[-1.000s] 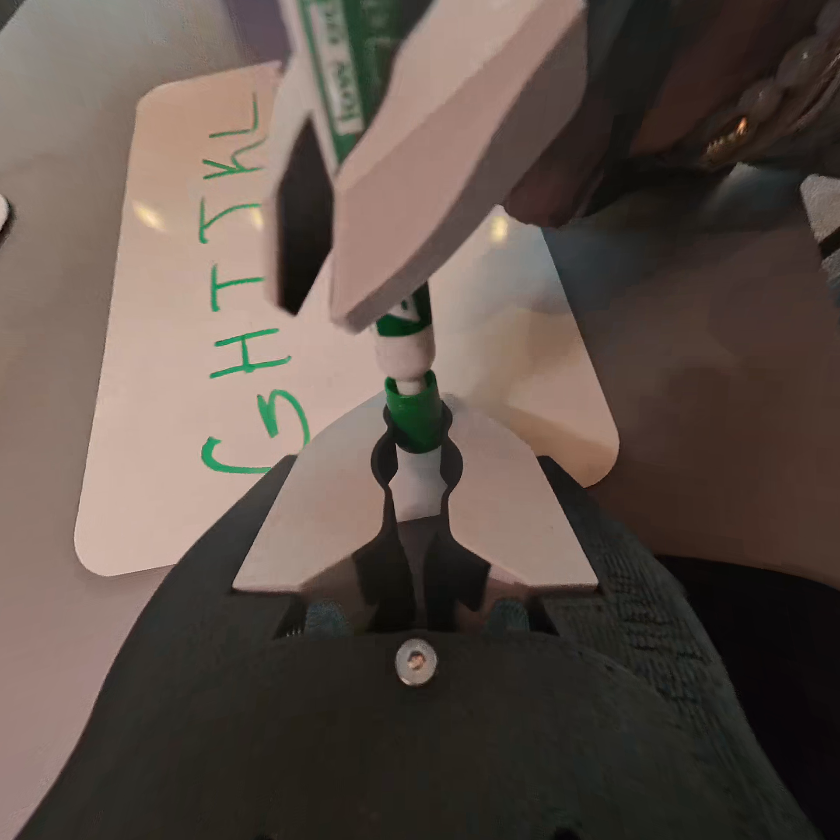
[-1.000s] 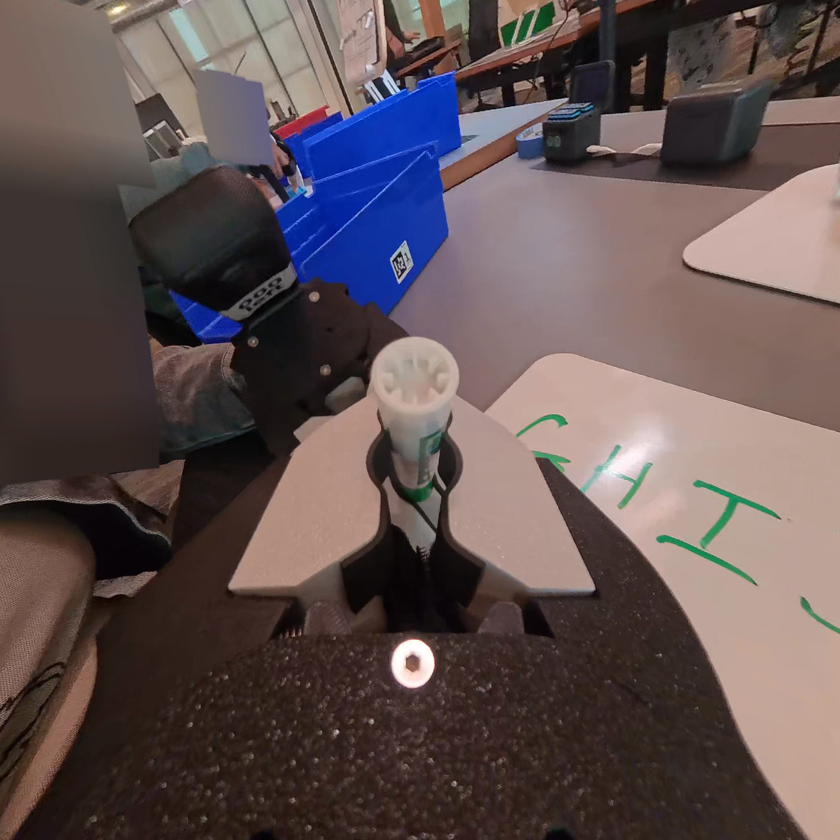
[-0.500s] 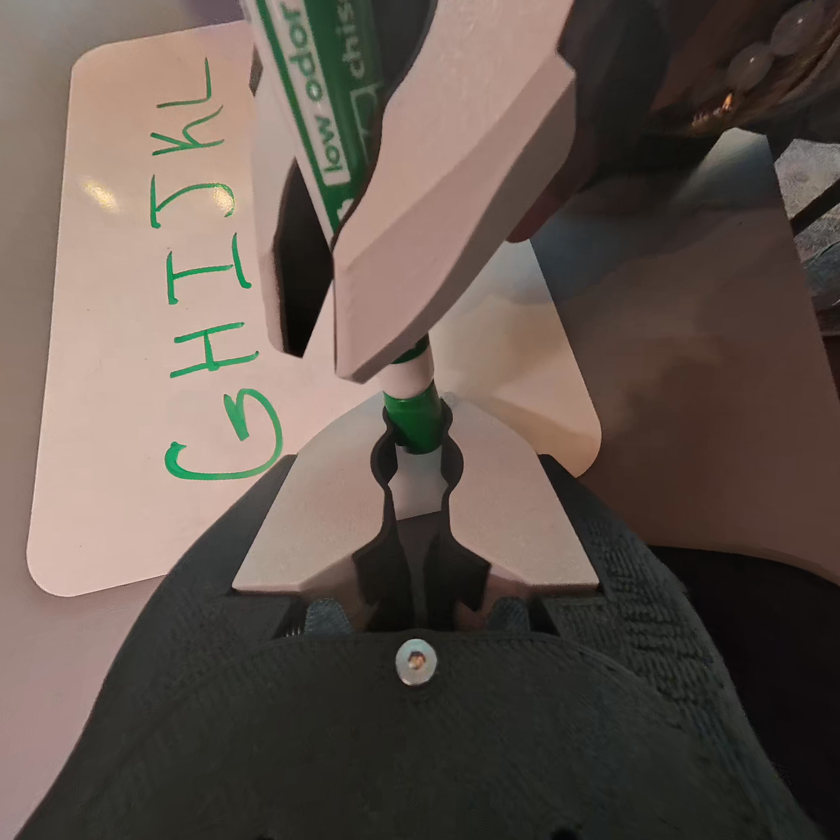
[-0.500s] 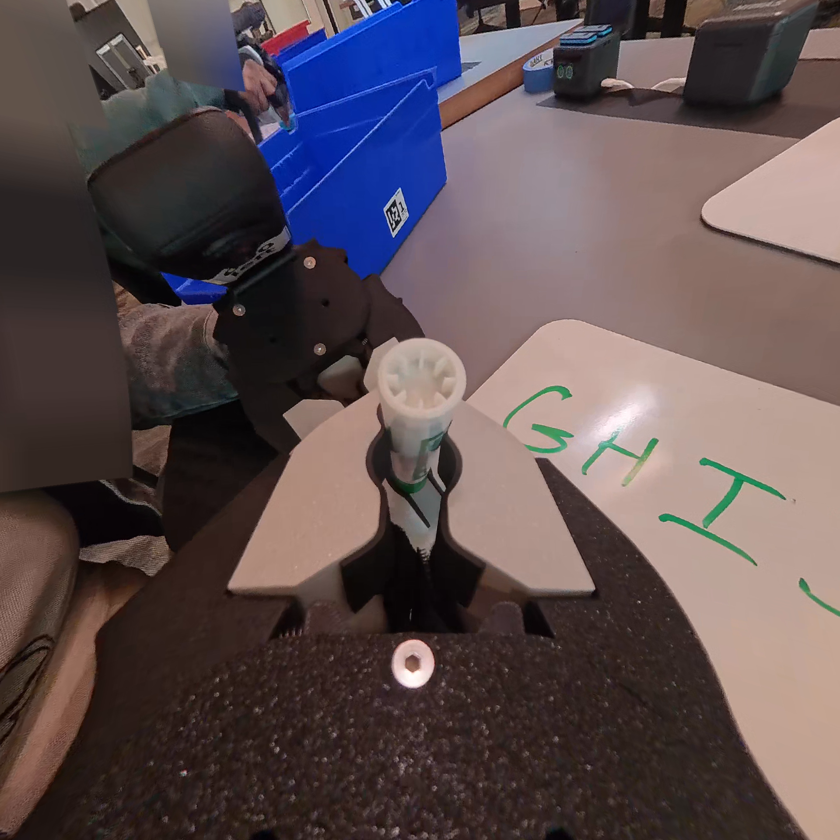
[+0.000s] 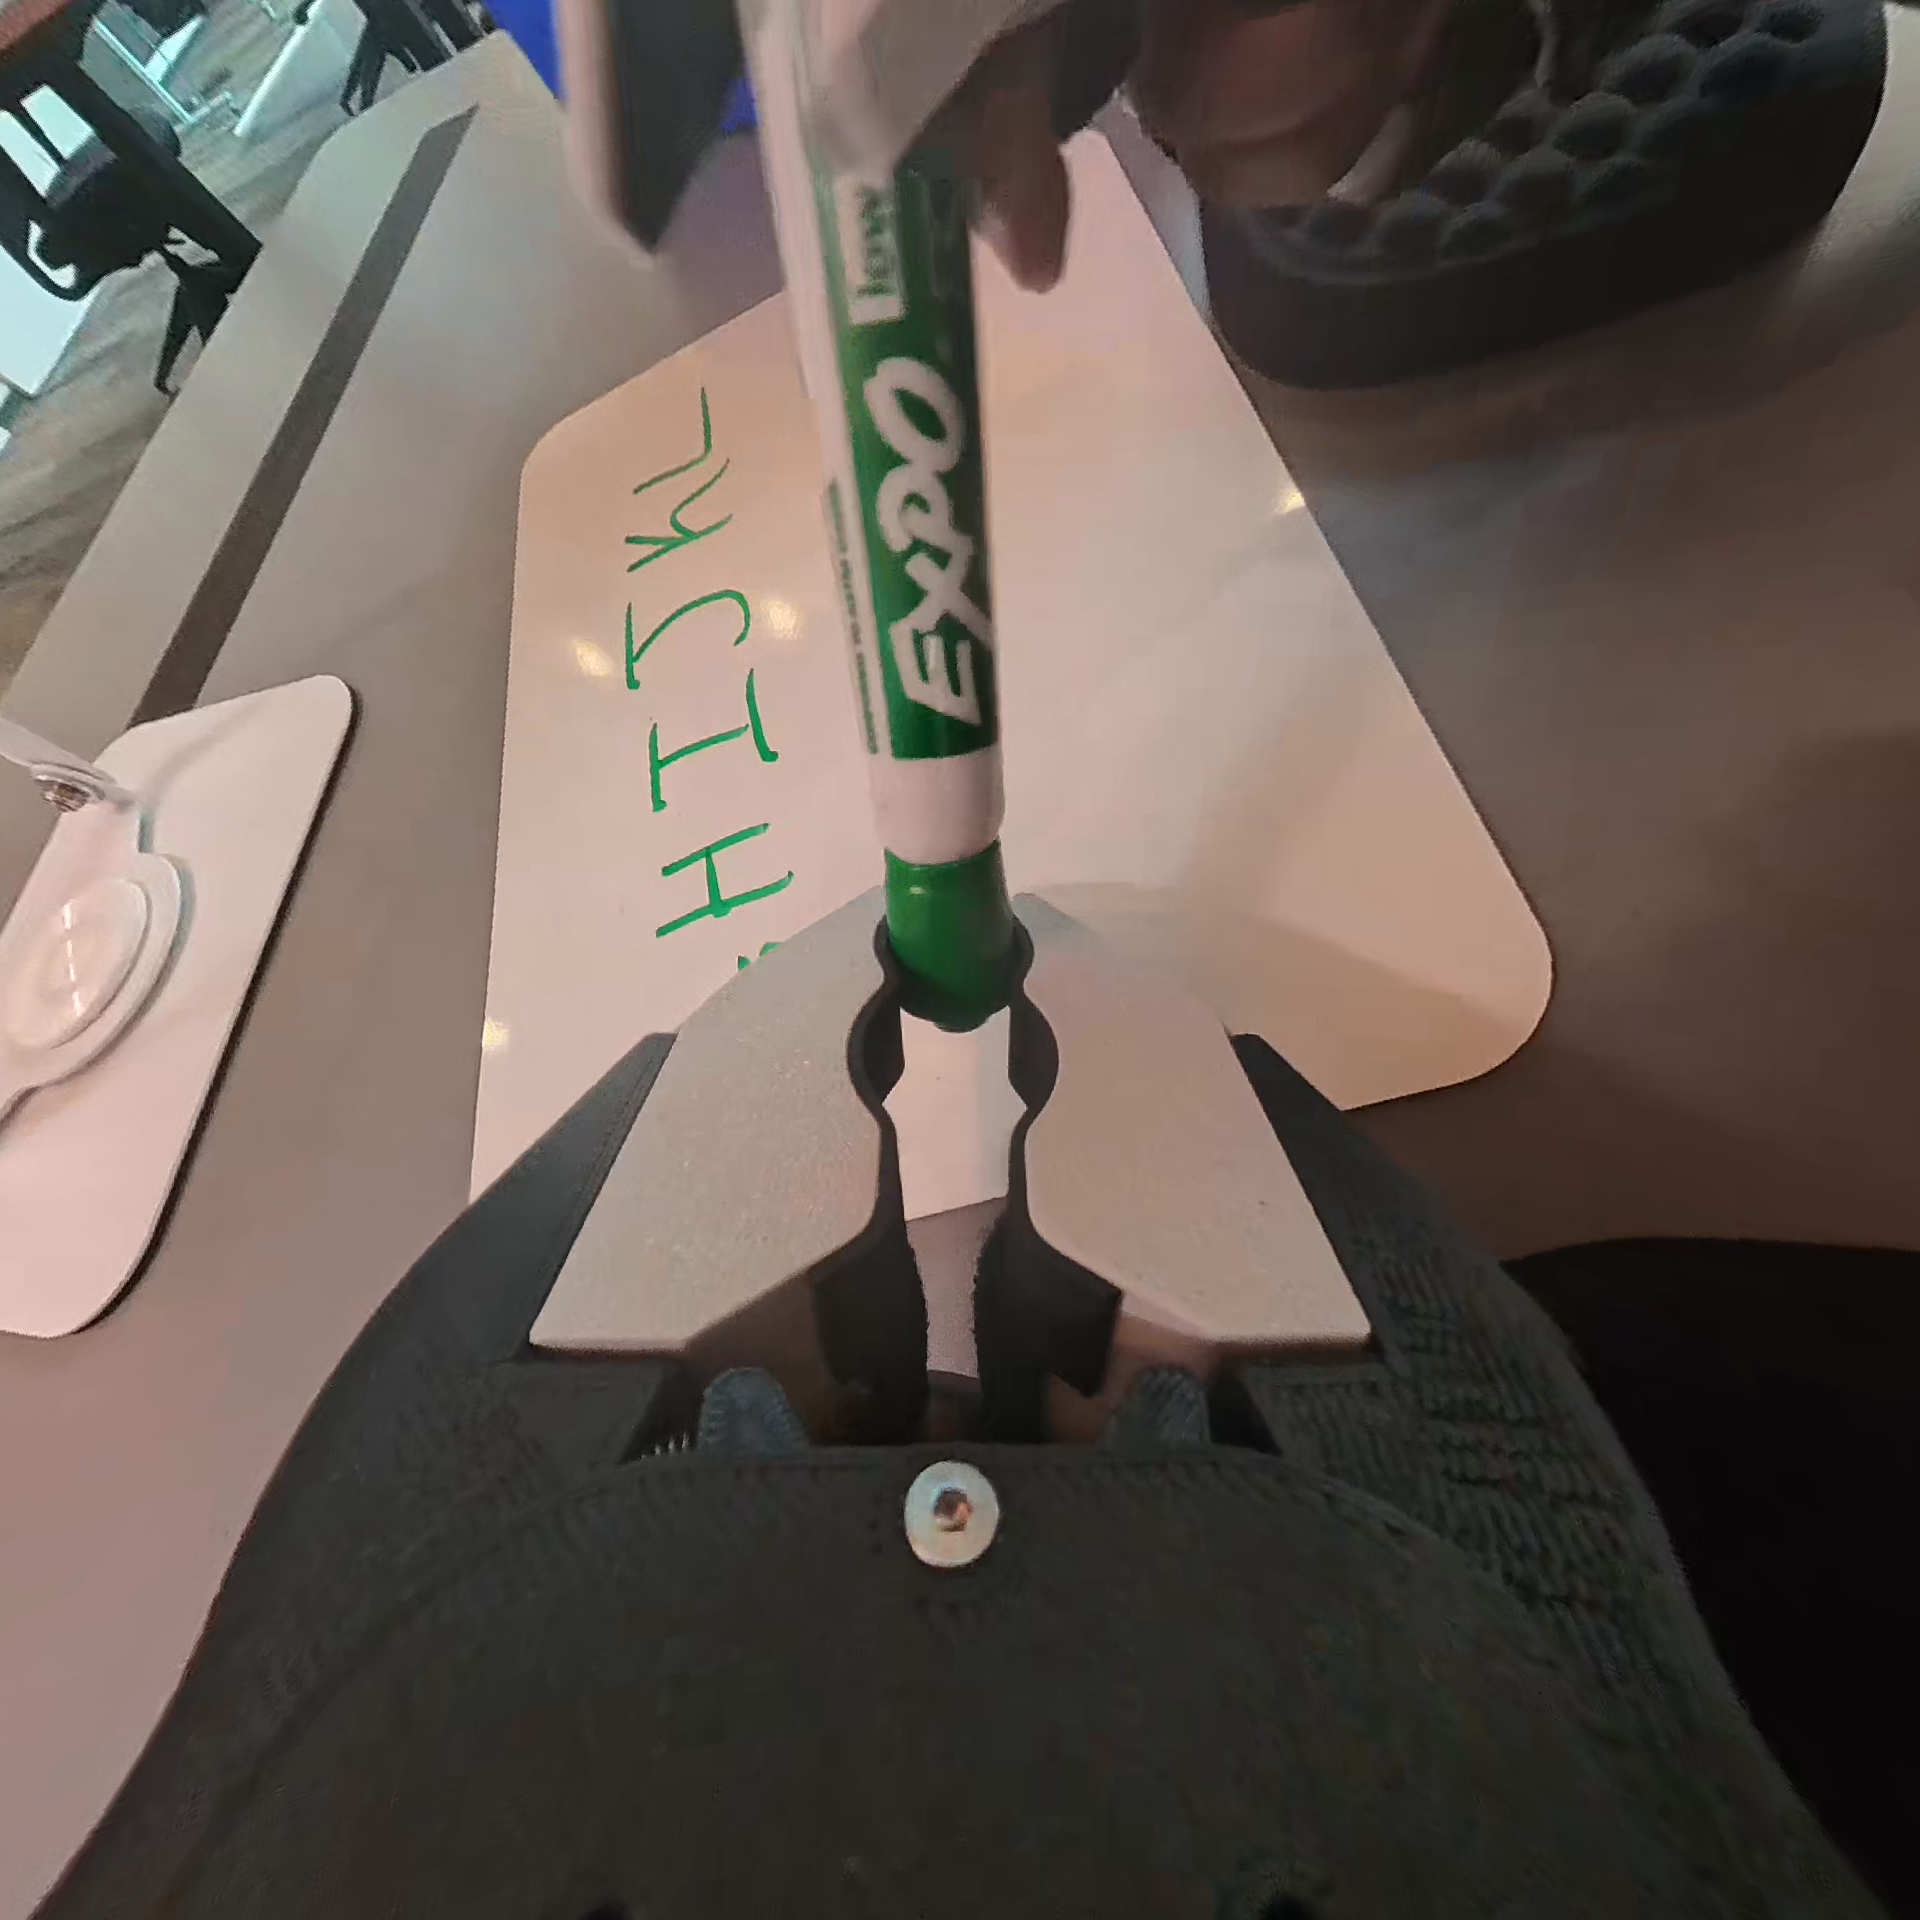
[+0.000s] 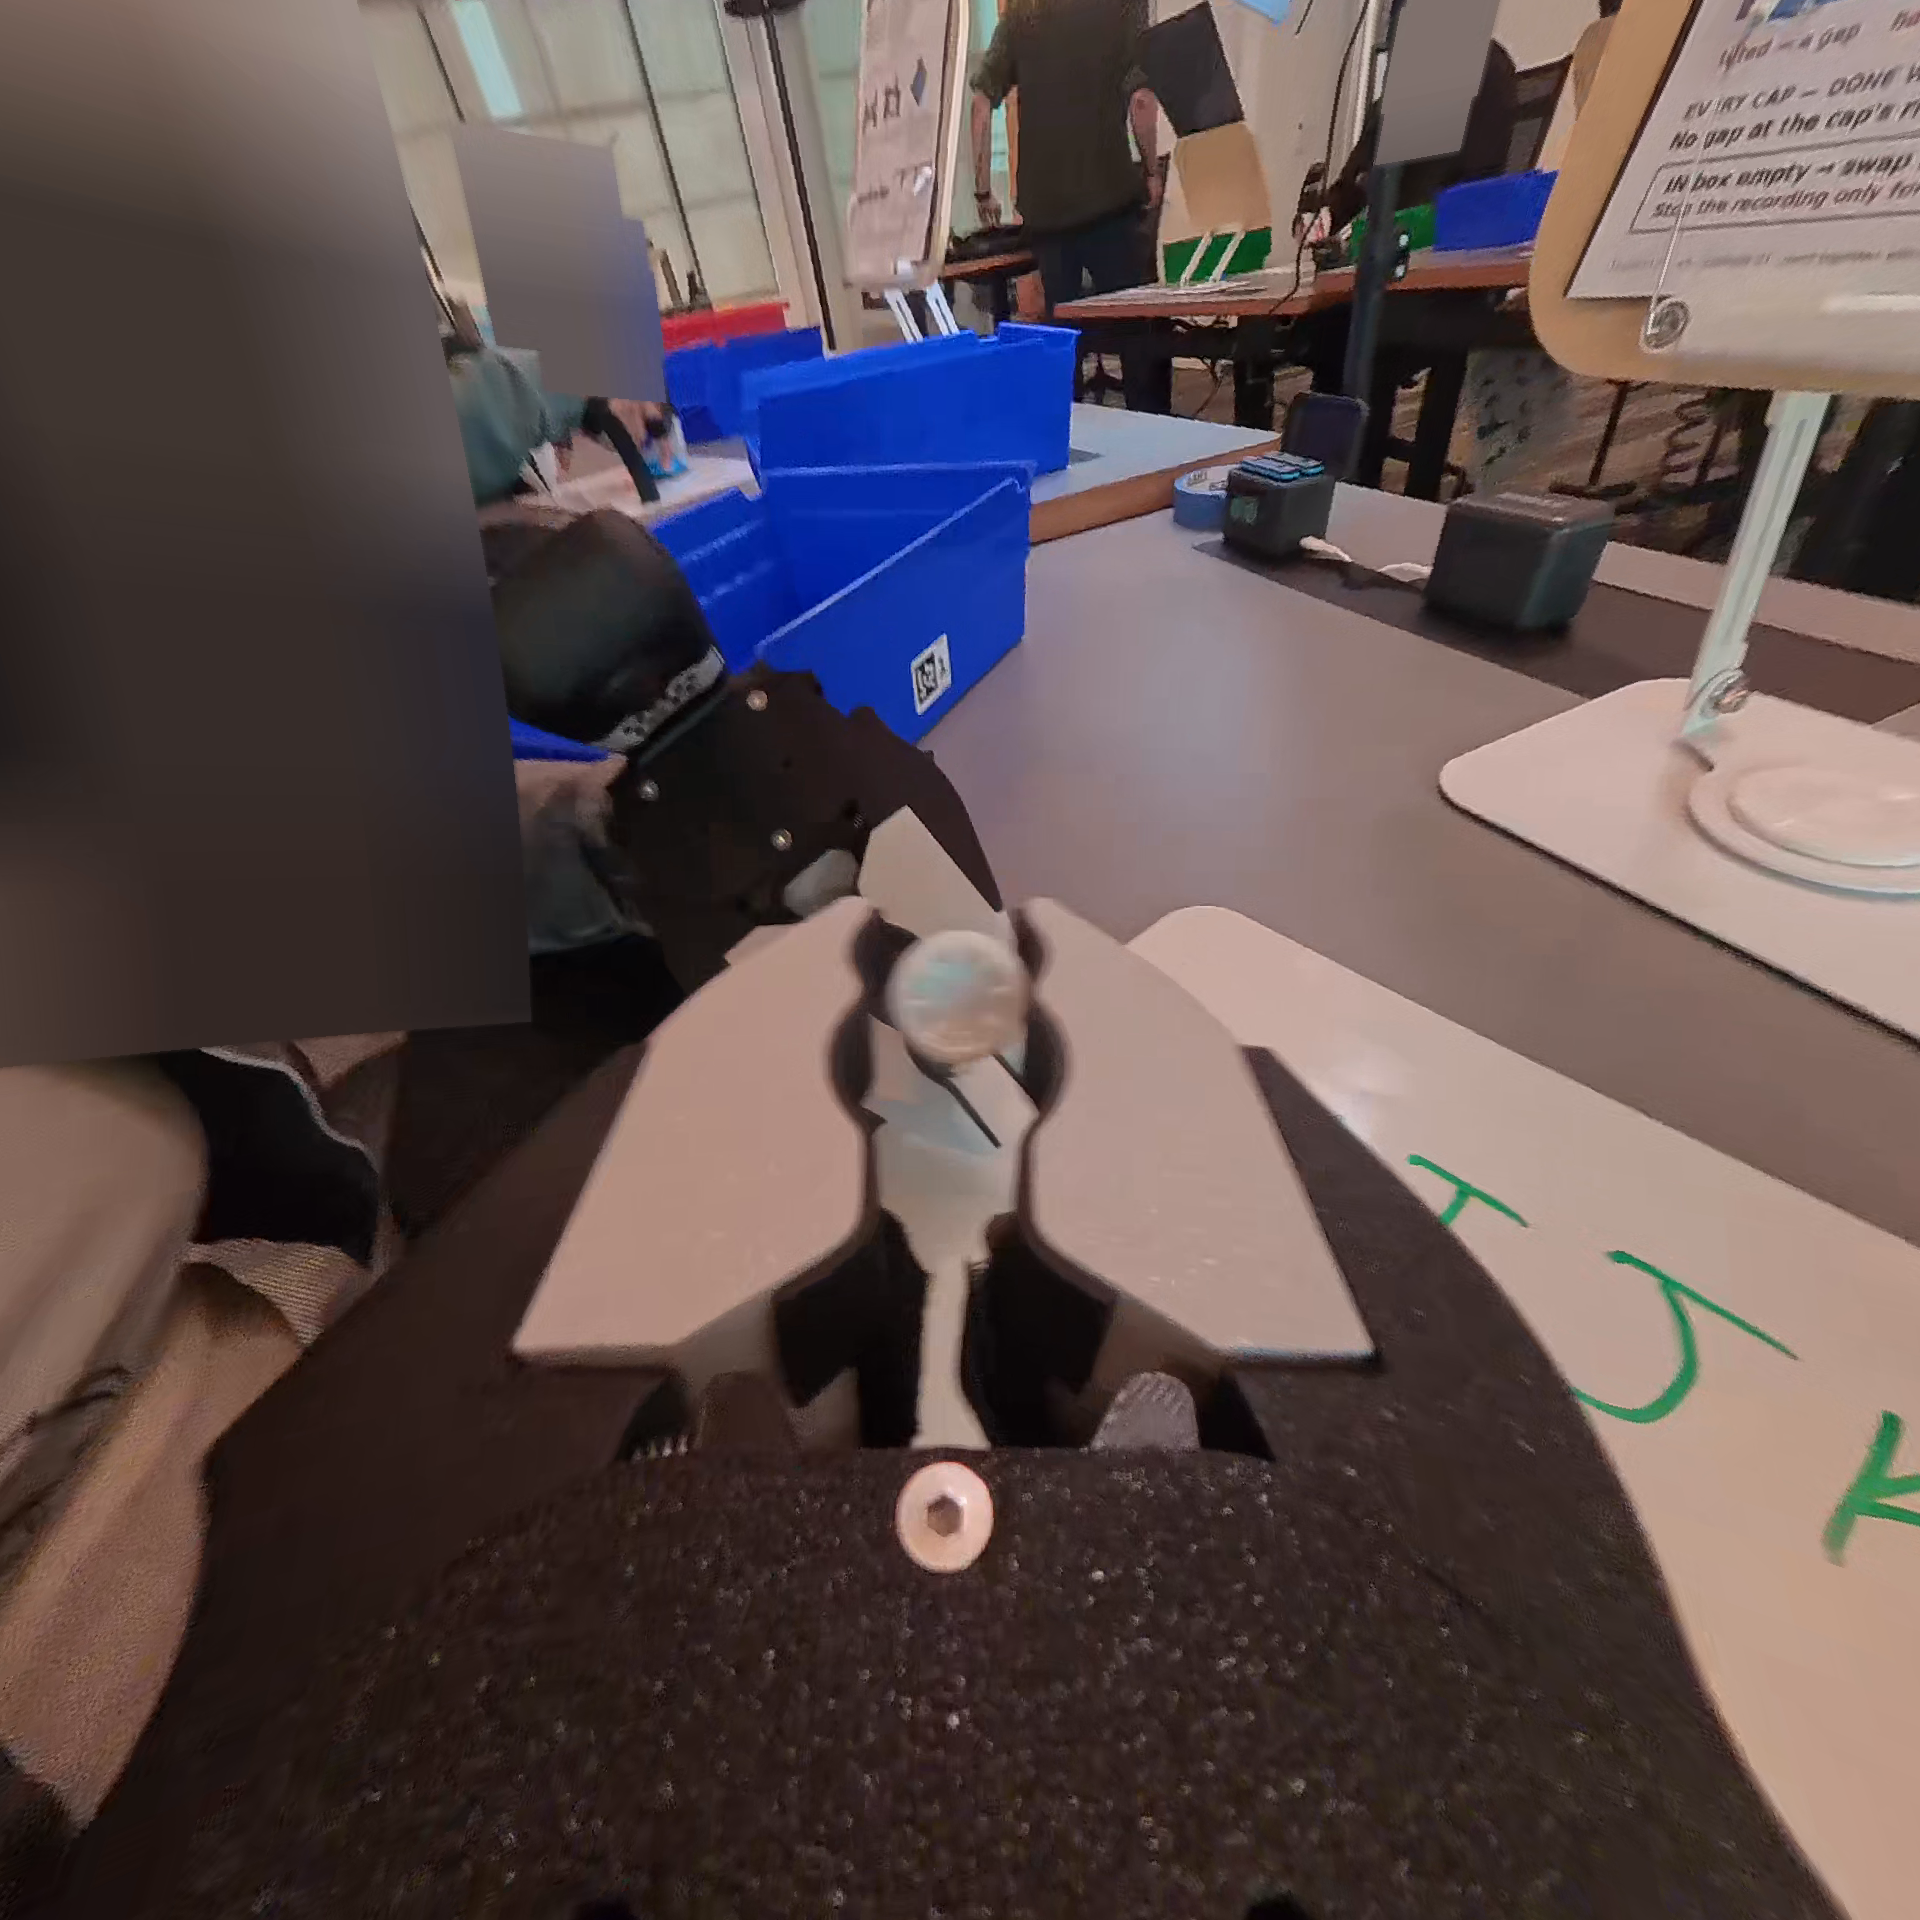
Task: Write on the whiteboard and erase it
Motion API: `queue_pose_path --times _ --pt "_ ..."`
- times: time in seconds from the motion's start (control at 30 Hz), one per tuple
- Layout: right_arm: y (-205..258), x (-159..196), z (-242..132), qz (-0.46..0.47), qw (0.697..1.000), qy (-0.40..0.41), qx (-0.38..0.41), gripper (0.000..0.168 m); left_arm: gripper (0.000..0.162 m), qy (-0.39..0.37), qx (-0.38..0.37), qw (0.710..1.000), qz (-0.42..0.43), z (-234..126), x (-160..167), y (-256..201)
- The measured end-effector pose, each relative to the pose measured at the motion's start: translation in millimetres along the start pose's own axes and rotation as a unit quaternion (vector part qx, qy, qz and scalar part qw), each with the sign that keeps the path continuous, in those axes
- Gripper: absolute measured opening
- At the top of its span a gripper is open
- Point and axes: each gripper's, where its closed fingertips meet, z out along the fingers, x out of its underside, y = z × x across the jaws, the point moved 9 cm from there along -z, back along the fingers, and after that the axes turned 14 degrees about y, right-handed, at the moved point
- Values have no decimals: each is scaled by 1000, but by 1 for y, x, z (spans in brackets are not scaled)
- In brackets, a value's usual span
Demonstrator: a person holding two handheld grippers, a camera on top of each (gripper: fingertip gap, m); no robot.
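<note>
The whiteboard (image 5: pixel 1143 727) lies flat on the grey table with green letters written along it; it also shows in the right wrist view (image 6: pixel 1558 1195). My left gripper (image 5: pixel 951 966) is shut on the green cap (image 5: pixel 945 914), above the board's near end. The green and white marker (image 5: pixel 914 520) stands in the cap, its tip hidden inside. My right gripper (image 6: pixel 951 925) is shut on the marker's upper barrel; the marker's rear end (image 6: pixel 956 997) sits between its fingertips. Its blurred fingers (image 5: pixel 623 114) show at the top of the left wrist view.
A sign stand on a white base (image 5: pixel 156 935) sits beside the board; it also shows in the right wrist view (image 6: pixel 1662 831). Blue bins (image 6: pixel 904 582) and dark boxes (image 6: pixel 1517 561) stand farther back. A person stands at far tables. The operator's lap is close below. Tip to tip, the grippers are about 10 centimetres apart.
The marker's white neck has gone into the cap. My right gripper now holds the marker nearer its rear end, so more barrel shows between the grippers. Both views have swung.
</note>
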Motion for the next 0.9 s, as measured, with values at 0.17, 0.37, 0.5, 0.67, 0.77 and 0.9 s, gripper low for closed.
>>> queue_pose_path --times 0.17,0.37,0.5,0.67,0.77,0.9 --pt "-2 3 -4 -4 1000 -2 3 19 15 -19 2 1000 -12 0 0 1" --pt "-5 -5 -51 -7 995 -68 74 19 57 -127 -45 987 -82 -12 -5 13" --pt "-21 -13 -125 43 969 -177 169 18 91 -184 -9 969 -166 -18 -7 20" --pt "-46 -8 -227 110 911 -286 276 19 105 -225 -2 953 -203 -22 -5 26" --pt "-68 10 -269 161 880 -324 306 19 111 -241 -2 949 -201 -22 -6 25" --pt "-105 41 -298 228 856 -293 359 18 115 -249 -18 953 -173 -23 -6 24"
